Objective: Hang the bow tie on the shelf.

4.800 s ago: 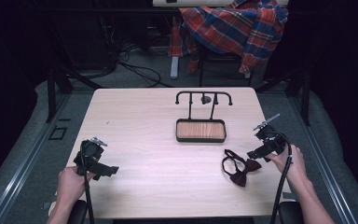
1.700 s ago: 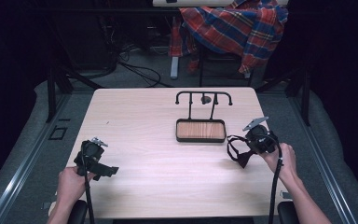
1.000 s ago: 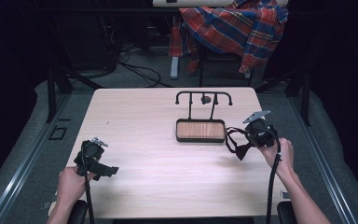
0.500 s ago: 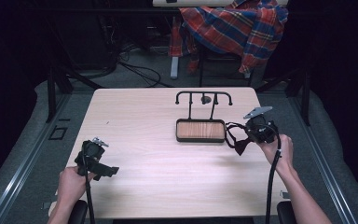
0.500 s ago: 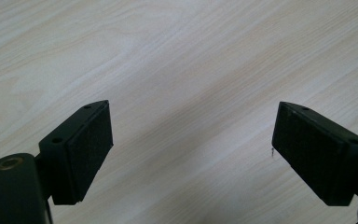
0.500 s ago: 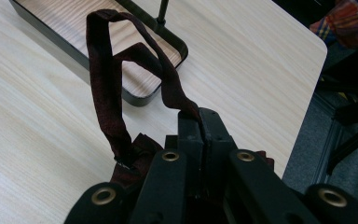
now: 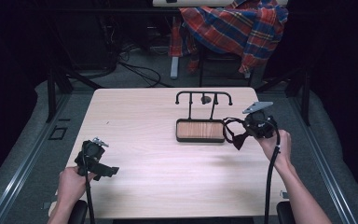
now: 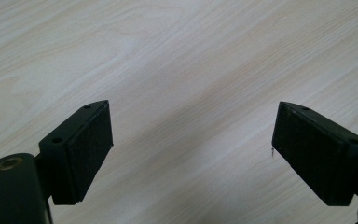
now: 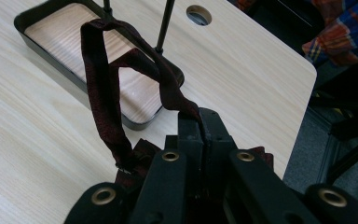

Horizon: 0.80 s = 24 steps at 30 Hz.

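Note:
A dark red bow tie hangs from my right gripper, which is shut on its strap just off the right end of the black stand's wooden tray. In the right gripper view the strap loops up over the tray's rim, and the jaws are pressed together on the cloth at my right gripper. The stand's top rail rises behind the tray. My left gripper rests low at the table's front left, open over bare wood.
A plaid shirt is draped over a chair beyond the table's far edge. Cables lie on the floor at the back left. A round hole is cut in the tabletop behind the stand.
The bow tie has been lifted off the table. My right gripper has carried it up and left to the tray's right end. The left gripper has stayed put.

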Each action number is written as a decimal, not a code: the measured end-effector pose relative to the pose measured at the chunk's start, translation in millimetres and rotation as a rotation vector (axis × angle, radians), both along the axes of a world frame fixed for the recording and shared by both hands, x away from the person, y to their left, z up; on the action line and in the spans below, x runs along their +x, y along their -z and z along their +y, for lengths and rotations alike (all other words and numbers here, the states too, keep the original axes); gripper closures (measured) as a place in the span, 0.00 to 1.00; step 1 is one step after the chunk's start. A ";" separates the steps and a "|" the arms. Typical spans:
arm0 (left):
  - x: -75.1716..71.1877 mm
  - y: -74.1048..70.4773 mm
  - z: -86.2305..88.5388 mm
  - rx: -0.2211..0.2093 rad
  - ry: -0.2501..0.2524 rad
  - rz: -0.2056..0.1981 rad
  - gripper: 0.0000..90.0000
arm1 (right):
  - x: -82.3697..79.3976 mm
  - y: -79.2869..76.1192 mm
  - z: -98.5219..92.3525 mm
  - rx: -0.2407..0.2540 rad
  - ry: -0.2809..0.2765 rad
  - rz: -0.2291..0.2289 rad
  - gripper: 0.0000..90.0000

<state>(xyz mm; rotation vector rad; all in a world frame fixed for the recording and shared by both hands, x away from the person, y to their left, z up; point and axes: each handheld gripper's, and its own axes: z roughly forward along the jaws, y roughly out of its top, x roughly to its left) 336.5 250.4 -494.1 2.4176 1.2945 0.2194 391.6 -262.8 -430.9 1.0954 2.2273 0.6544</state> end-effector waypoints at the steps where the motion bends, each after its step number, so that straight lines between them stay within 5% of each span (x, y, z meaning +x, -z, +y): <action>1: 0.0 0.0 0.1 0.000 -0.001 0.000 0.14 | 0.4 -1.7 -0.3 -0.008 -0.004 0.003 0.98; 24: 0.3 0.4 0.3 -0.001 0.001 0.000 0.14 | 22.3 -19.8 -0.7 0.061 0.027 -0.042 0.98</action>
